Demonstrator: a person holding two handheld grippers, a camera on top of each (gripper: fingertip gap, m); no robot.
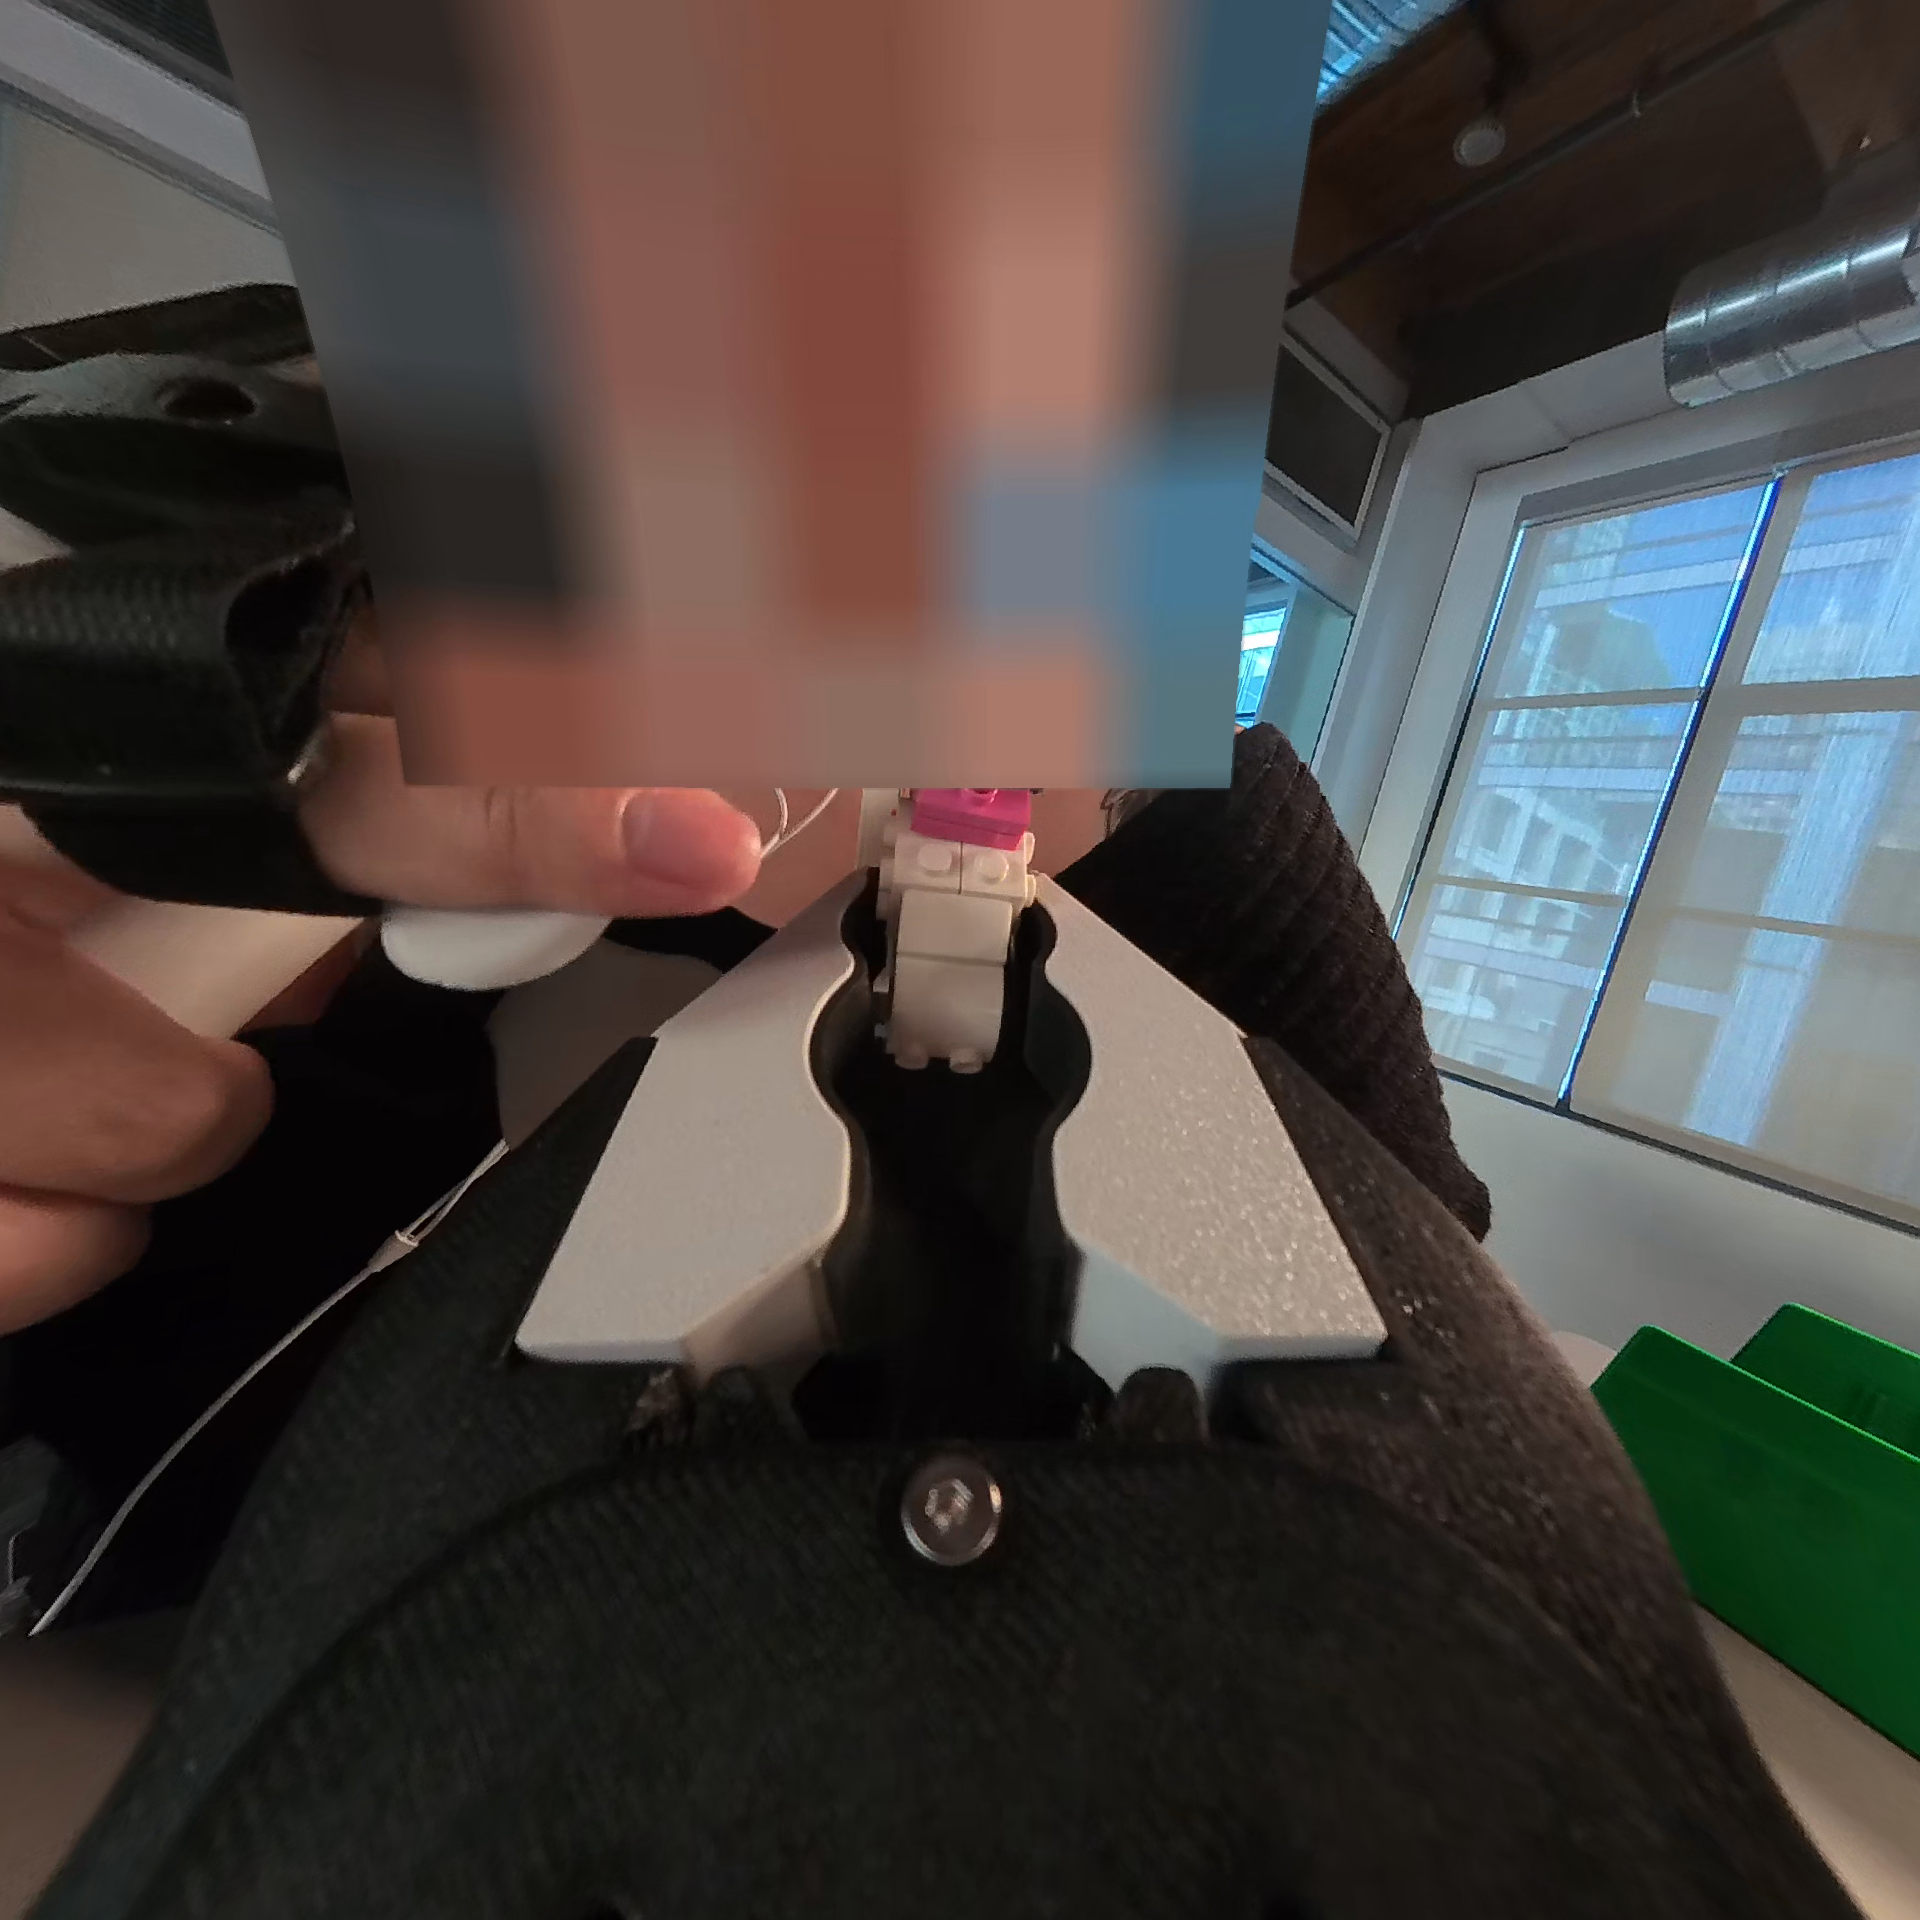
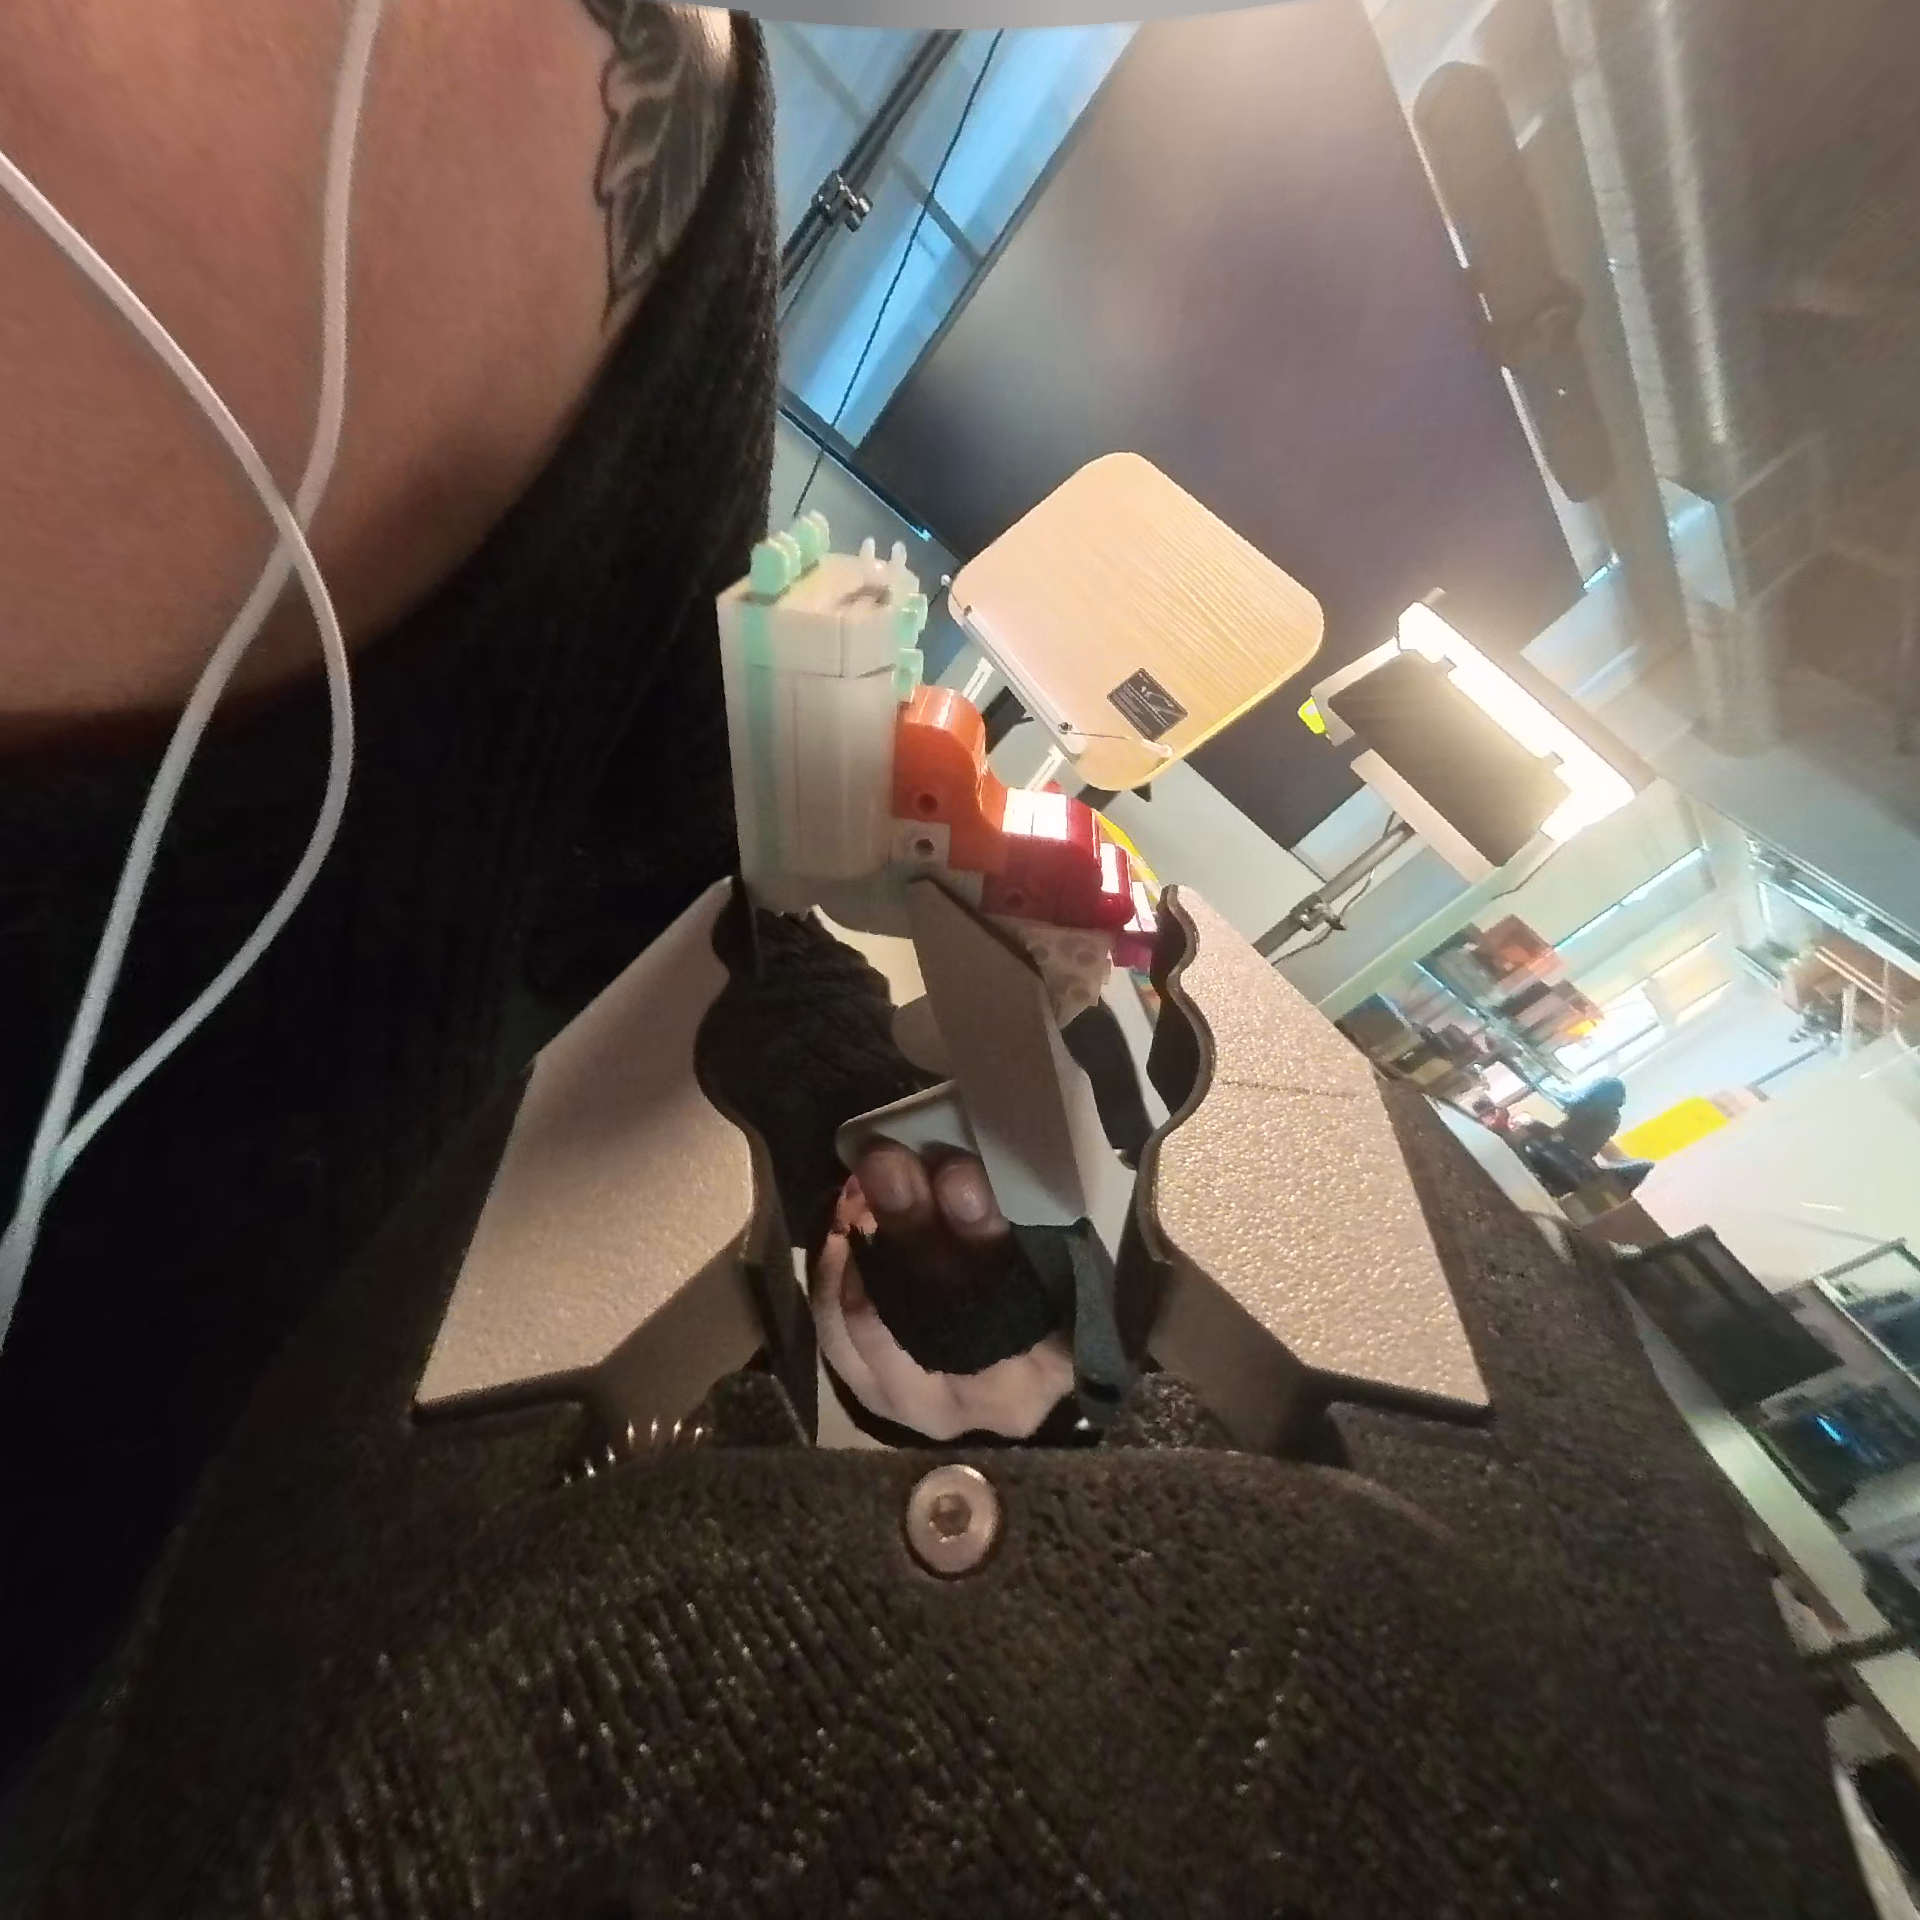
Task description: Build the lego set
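Observation:
My left gripper [image 1: 945, 909] is shut on the lego build [image 1: 940, 977], a white stack with a pink brick [image 1: 971, 816] on top, held up close to the person's chest. In the right wrist view the same build [image 2: 831, 748] shows white, mint, orange [image 2: 940, 764] and dark red bricks [image 2: 1049, 862]. My right gripper [image 2: 951, 909] is open, its fingertips on either side of the build's lower end; I cannot tell whether they touch it. One grey finger of the left gripper [image 2: 1003, 1060] lies in the gap between my right fingers.
A hand [image 1: 623, 847] holds the other gripper's handle at the left. A green bin [image 1: 1766, 1475] stands at the lower right. White earphone cables [image 2: 312, 582] hang over the person's dark knit top [image 2: 571, 623]. A hand [image 2: 935, 1351] shows behind the left gripper. The tips of both grippers are at nearly the same place.

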